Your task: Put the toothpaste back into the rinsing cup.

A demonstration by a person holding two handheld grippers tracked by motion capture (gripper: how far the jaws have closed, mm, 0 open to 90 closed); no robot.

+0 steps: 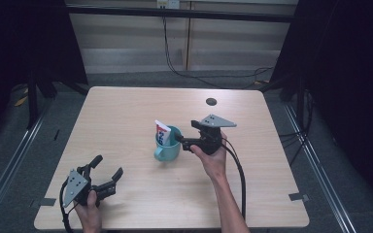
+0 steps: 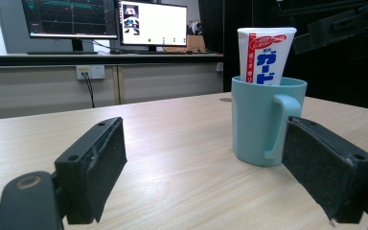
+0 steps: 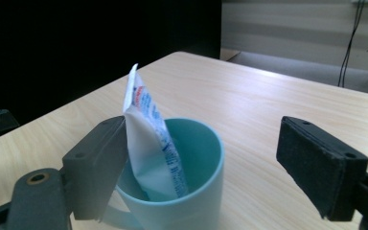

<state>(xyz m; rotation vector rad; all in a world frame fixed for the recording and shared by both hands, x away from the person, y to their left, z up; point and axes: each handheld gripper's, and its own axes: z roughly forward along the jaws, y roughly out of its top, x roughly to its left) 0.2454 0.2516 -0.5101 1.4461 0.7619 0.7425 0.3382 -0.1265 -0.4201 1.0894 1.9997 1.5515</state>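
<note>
Near the worktop's (image 1: 126, 111) front edge, the left gripper (image 1: 108, 170) rests with jaws released and nothing between them. Farther in, the right gripper (image 1: 180, 141) hovers just beside the teal mug (image 1: 167, 148), jaws spread wide and grasping nothing. A toothpaste tube (image 3: 148, 143) stands tilted inside the mug, close by one jaw.

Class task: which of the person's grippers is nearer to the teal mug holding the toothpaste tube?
Right. The right gripper sits open right beside the teal mug, its jaws level with the rim. The left gripper rests open near the table's front-left corner, well apart from the mug.
</note>
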